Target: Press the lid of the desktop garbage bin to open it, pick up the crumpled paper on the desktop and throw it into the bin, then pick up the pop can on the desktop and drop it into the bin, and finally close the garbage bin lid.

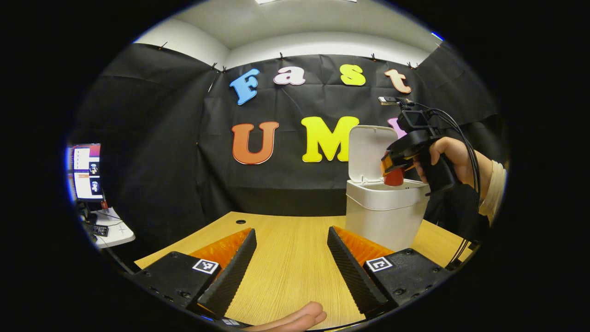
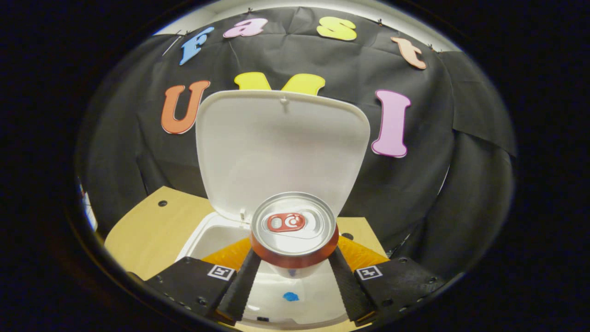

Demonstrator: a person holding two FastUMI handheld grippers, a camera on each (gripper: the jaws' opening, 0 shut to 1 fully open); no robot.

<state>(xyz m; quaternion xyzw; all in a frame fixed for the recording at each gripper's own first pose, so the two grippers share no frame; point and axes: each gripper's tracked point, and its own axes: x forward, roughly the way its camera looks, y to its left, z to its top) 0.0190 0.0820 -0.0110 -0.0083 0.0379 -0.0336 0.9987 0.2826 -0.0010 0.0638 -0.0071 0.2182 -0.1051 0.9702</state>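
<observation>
White and upright, the raised lid (image 2: 281,147) backs the pop can (image 2: 293,230) that the right gripper (image 2: 293,281) fingers clasp over the open garbage bin (image 1: 385,212) — its sides hidden, no label readable — while the left gripper (image 1: 291,267) is spread, unloaded, above the wooden surface (image 1: 286,240) near a monitor (image 1: 85,171).

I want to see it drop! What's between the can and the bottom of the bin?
Nothing in the way. In the right gripper view, the right tongs hold the pop can over the open bin; below it is just the bare inside with a small blue spot.
</observation>
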